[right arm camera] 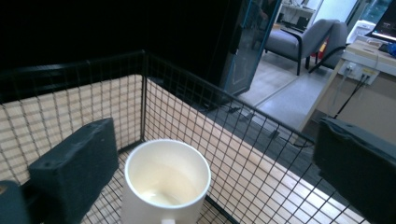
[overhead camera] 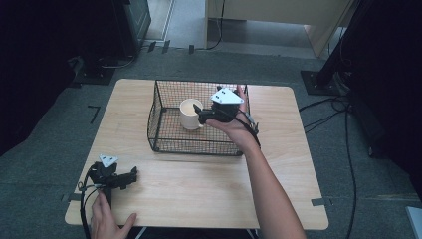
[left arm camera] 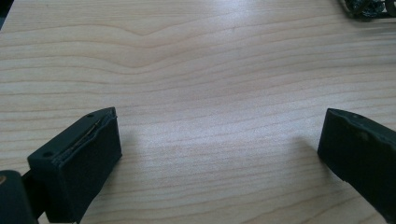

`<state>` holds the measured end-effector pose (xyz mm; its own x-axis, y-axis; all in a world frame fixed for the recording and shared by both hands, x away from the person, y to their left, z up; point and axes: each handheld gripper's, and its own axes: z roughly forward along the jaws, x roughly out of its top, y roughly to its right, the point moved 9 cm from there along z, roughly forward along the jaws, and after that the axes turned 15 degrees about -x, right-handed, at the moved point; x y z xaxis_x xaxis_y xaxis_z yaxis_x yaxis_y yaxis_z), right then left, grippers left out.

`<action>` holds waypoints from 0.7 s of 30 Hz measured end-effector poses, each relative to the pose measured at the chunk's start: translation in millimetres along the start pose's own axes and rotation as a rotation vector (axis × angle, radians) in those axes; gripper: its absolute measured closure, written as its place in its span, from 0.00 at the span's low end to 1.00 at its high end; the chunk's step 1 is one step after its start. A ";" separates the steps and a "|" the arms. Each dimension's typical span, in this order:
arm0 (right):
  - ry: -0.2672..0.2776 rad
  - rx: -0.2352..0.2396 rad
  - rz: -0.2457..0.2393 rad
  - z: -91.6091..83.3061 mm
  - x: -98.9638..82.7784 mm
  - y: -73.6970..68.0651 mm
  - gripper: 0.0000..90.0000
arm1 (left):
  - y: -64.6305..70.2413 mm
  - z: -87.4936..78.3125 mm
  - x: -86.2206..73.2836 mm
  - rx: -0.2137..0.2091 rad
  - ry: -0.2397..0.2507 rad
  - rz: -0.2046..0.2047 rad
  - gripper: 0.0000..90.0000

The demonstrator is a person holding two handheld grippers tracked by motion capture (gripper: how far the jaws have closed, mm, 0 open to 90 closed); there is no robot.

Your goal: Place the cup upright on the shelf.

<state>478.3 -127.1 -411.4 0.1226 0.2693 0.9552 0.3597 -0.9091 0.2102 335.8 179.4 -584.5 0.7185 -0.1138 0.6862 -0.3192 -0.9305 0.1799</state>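
- The mug (overhead camera: pixel 189 114), cream-white and glazed, stands upright inside the black wire basket (overhead camera: pixel 158 117), which sits toward the far edge of the table (overhead camera: pixel 209 184), about midway along it.
- It looks like ceramic: stiff, moderately heavy for its size, smooth enough to slip, and likely to chip if knocked against the wire.
- Its handle faces the near side of the basket; the handle or the rim wall look like the surest places to take hold, the round body less so.
- The right gripper (overhead camera: pixel 200 114) hangs over the basket just beside the mug; its fingers (right arm camera: pixel 77 168) stand wide apart with nothing pressed between them, the mug free below.
- The left gripper (overhead camera: pixel 130 175) rests near the table's near-left corner, fingers (left arm camera: pixel 79 165) spread open over bare wood.
- The table is pale wood grain, flat and smooth.
- Around it: grey carpet, trailing cables, dark stands; a chair and desk farther off.
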 end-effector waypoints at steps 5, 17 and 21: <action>0.024 0.014 0.024 -12.9 11.9 -1.8 0.00 | 0.0 -0.1 0.0 0.000 0.000 0.000 0.00; 0.038 0.048 0.052 -46.0 21.8 -14.4 0.00 | 0.0 0.0 0.1 0.001 0.001 0.000 0.00; 0.030 0.054 0.051 -53.3 18.4 -18.2 0.00 | 0.0 0.0 0.1 0.001 0.001 -0.001 0.00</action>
<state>424.8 -122.6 -386.6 0.1149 0.2129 0.9703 0.4033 -0.9027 0.1503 335.9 179.4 -584.5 0.7181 -0.1128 0.6868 -0.3183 -0.9307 0.1799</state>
